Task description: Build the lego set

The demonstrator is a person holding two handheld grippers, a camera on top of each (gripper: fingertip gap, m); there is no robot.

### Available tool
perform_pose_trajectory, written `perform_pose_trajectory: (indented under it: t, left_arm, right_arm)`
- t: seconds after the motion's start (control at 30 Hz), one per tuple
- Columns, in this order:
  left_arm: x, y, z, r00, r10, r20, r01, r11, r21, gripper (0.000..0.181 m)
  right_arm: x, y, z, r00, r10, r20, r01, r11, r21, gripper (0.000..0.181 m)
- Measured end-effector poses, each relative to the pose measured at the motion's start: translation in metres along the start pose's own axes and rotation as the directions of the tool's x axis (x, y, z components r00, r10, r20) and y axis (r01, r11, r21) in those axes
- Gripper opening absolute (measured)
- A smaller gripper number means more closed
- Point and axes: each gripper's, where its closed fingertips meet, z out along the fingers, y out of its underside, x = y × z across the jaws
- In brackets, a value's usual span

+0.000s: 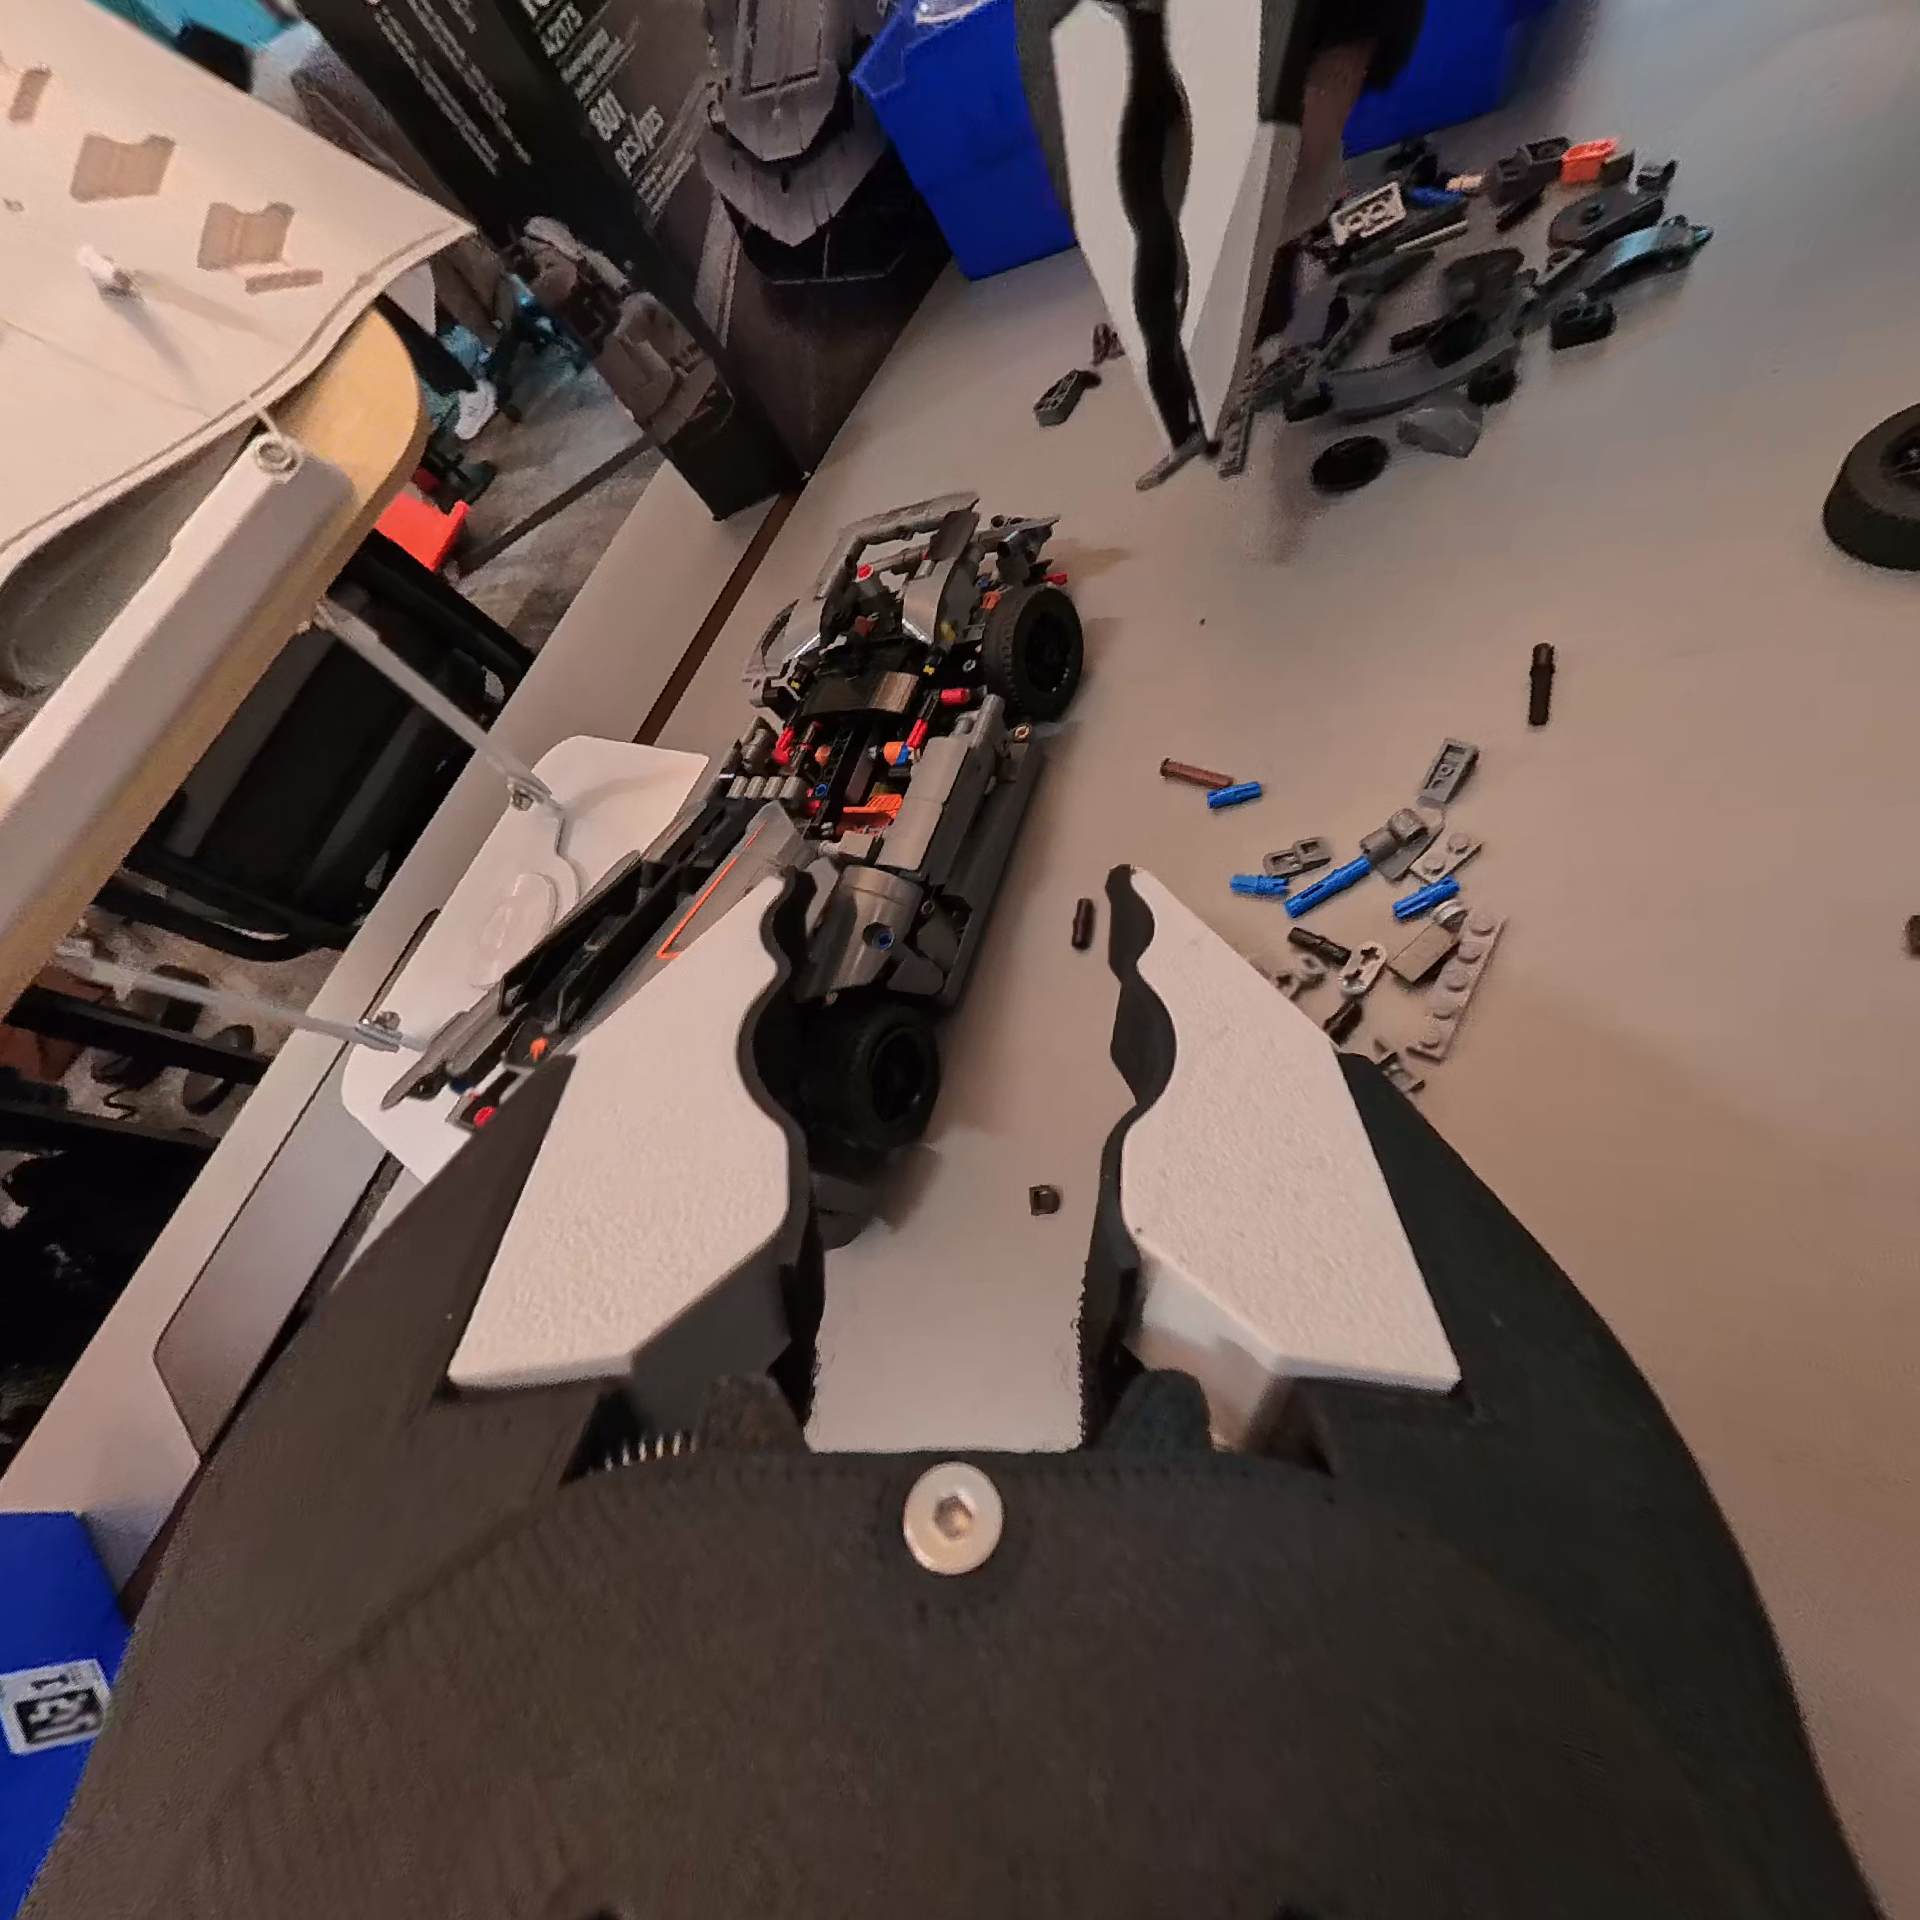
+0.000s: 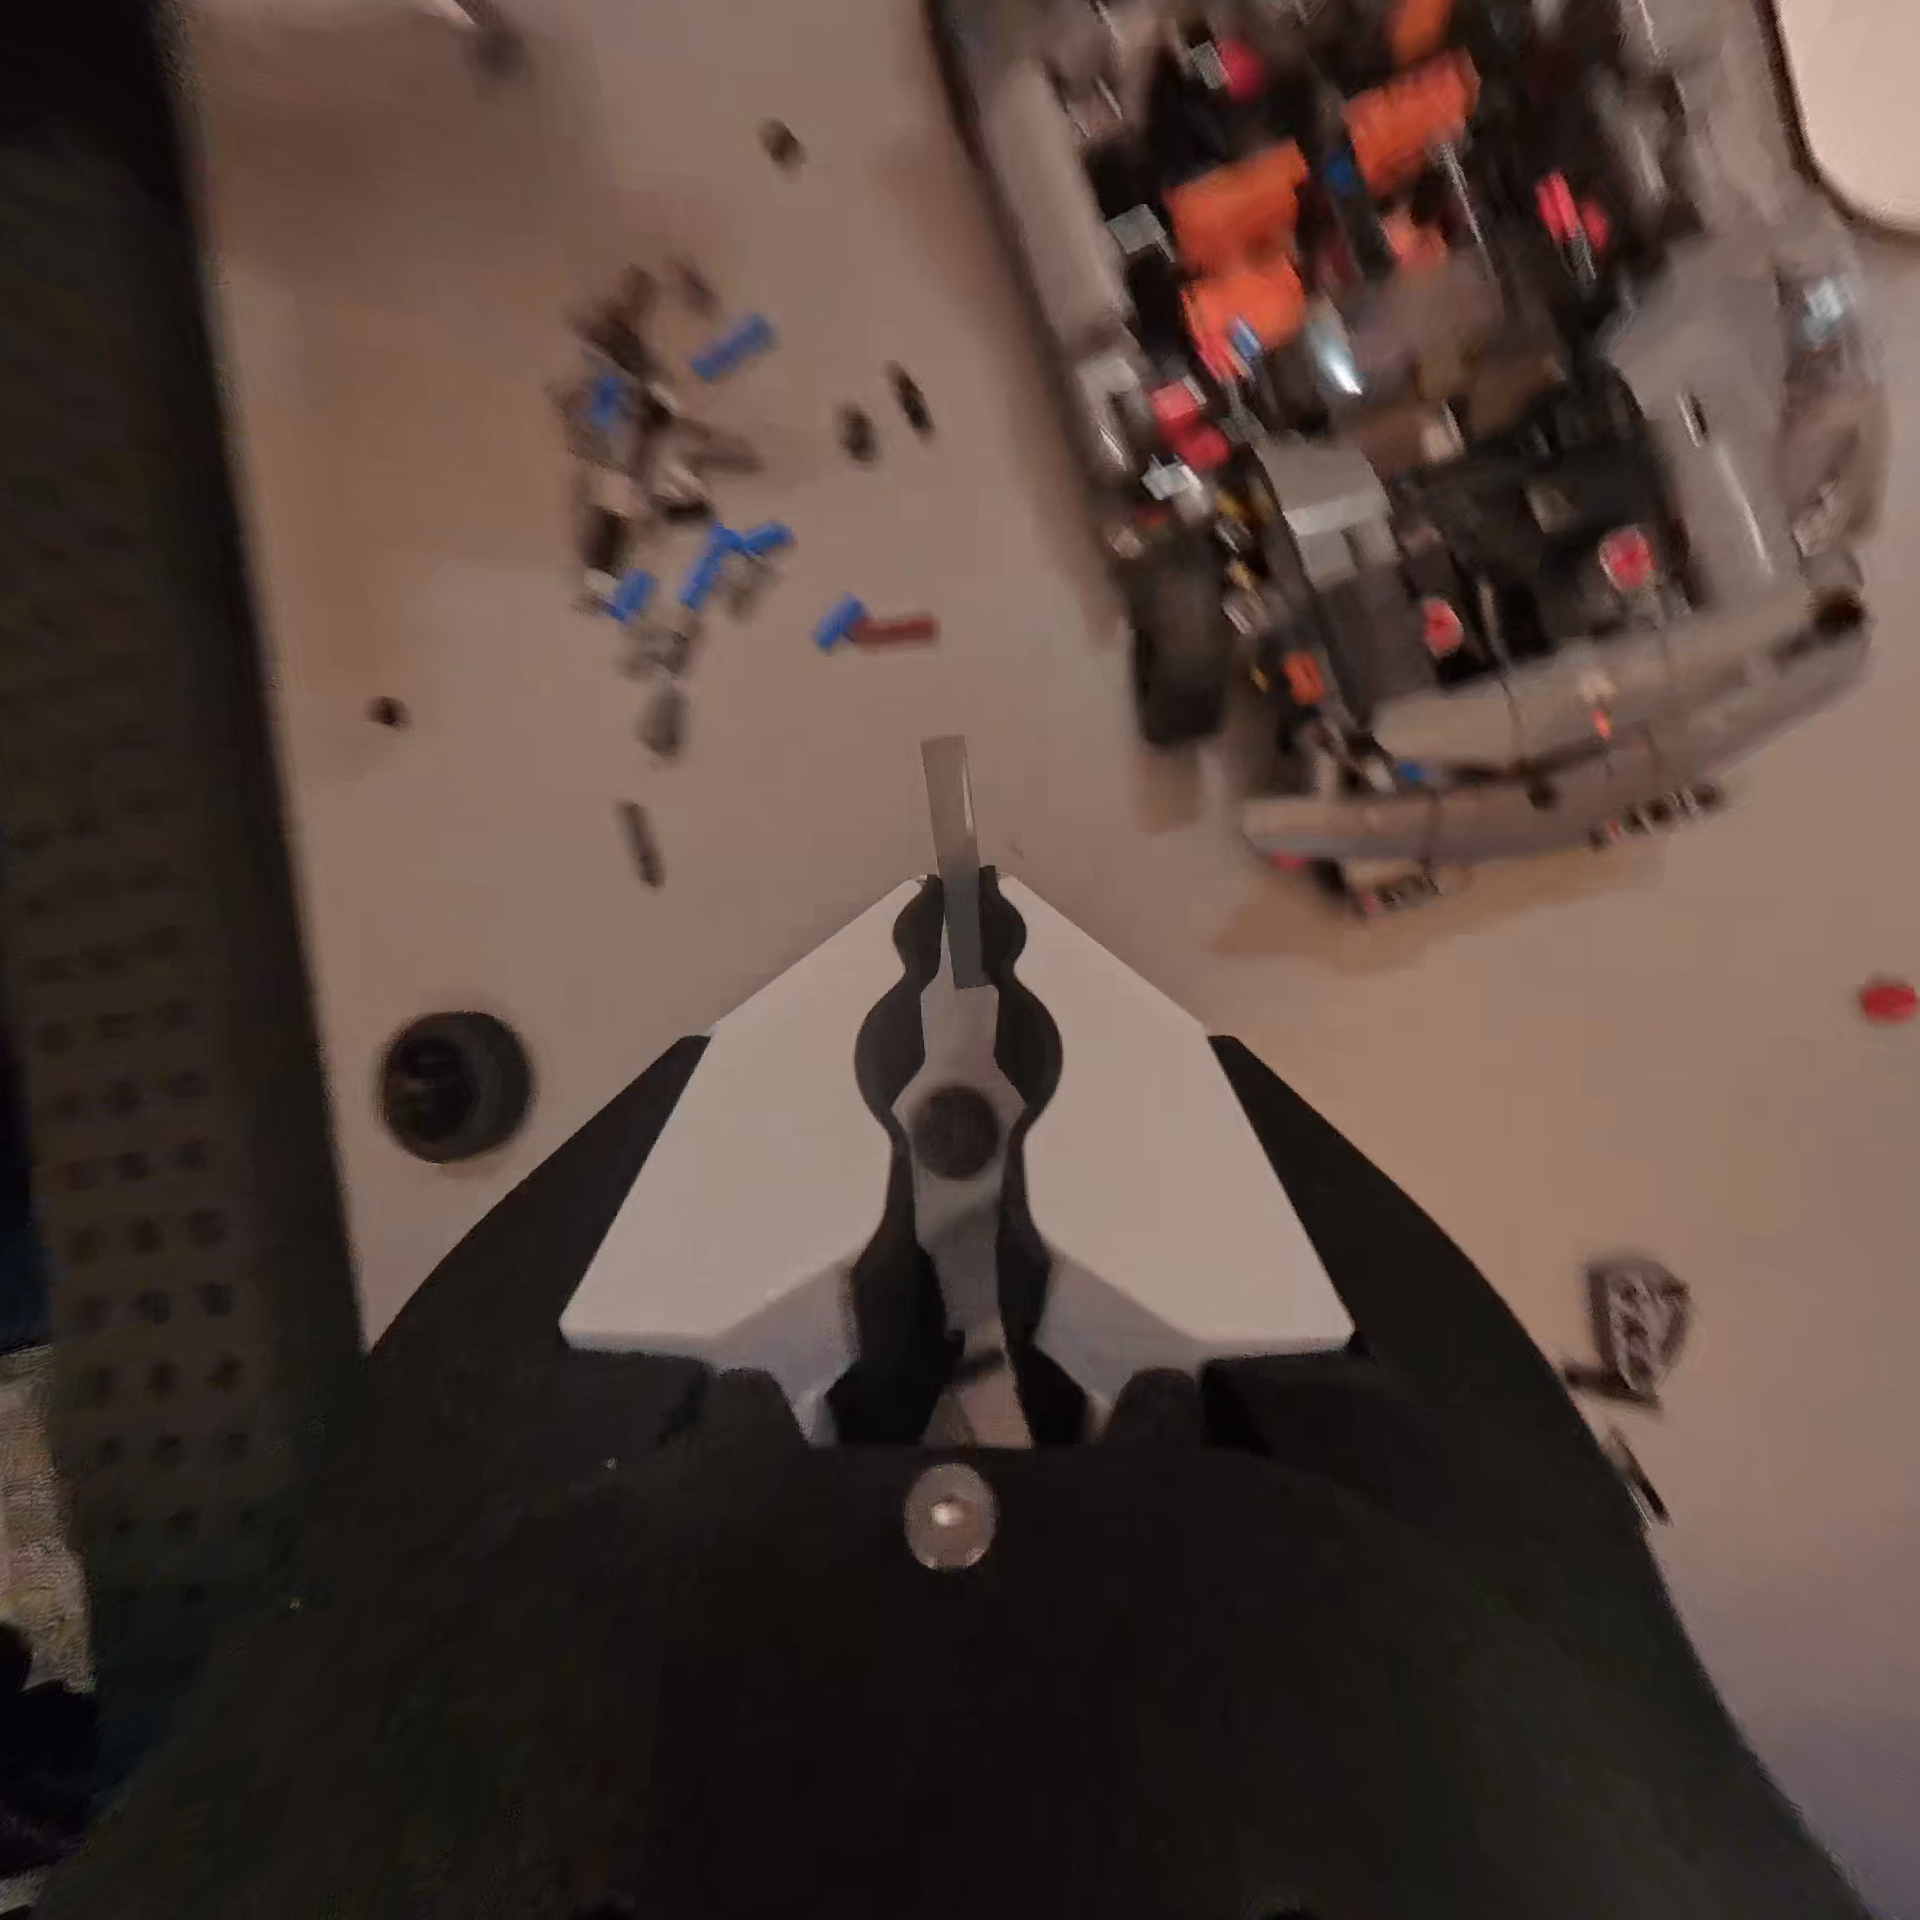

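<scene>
A half-built grey and black lego car (image 1: 894,790) with red and orange inner parts lies on the pale table; it also shows blurred in the right wrist view (image 2: 1455,436). My left gripper (image 1: 956,904) is open and empty, its fingers over the car's near end by a black wheel (image 1: 883,1070). My right gripper (image 2: 961,883) is shut on a thin flat grey lego piece (image 2: 954,831) that sticks out past its tips, held above the table short of the car. The right gripper also shows in the left wrist view (image 1: 1174,436), at the far side, tips down.
Loose blue pins and grey plates (image 1: 1371,894) lie right of the car, also in the right wrist view (image 2: 675,488). A pile of dark parts (image 1: 1455,301), a loose tyre (image 1: 1881,499), the set's box (image 1: 644,208) and blue bins (image 1: 966,145) sit farther back. The table edge runs along the left. The gap from one gripper's tips to the other's is roughly 20 cm.
</scene>
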Motion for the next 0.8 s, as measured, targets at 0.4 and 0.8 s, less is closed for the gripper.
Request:
perform_pose_trajectory:
  t: [0.4, 0.8]
  left_arm:
    - [0.071, -0.033, 0.01, 0.964, 0.248, -0.097, -0.248, 0.969, 0.014, 0.04]
    - [0.095, -0.043, 0.005, 0.915, 0.385, -0.121, -0.383, 0.923, 0.043, 0.002]
  right_arm:
    - [-0.098, -0.058, 0.024, 0.945, -0.156, 0.288, 0.118, 0.982, 0.145, 0.005]
    - [-0.116, -0.061, 0.041, 0.922, -0.15, 0.357, 0.11, 0.985, 0.129, 0.005]
